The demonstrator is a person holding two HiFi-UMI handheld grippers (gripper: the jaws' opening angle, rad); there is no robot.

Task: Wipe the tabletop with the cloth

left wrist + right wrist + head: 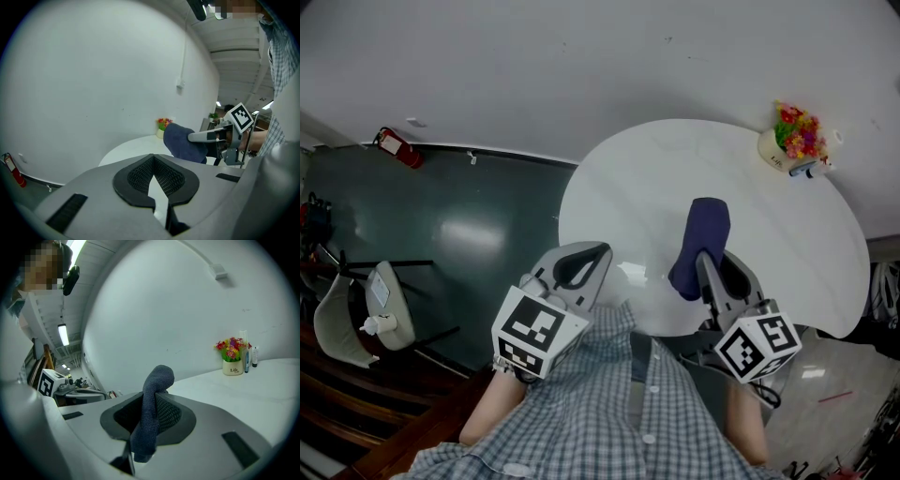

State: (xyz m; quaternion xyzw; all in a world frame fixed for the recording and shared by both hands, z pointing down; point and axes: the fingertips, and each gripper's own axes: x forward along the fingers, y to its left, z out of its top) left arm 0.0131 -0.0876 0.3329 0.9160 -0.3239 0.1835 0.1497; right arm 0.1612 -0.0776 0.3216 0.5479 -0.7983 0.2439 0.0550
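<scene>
Holding the dark blue cloth (703, 234) in our right gripper (712, 272), we have it out over the near part of the round white table (619, 178). In the right gripper view the jaws are clamped on the cloth (152, 399). A fold of it bulges up past the tips and a loose end hangs down behind the pads. From the head view the cloth runs forward from the jaw tips above the tabletop. We cannot tell whether it touches the surface.

Our left gripper (581, 258) hangs beside the right one, at the table's near-left edge. Its own view shows the jaw tips meeting, with only a thin sliver of white between the ribbed pads (138, 176) and nothing caught there. That same view shows the right gripper (211, 136) off to the side with the cloth (183, 143) bunched at its front.

A pot of bright flowers (792, 141) stands at the far right rim of the table, close to the white wall, well apart from the cloth. A red extinguisher (398, 148) sits low by the wall on the left. Our checked shirt (609, 412) fills the bottom of the head view.
</scene>
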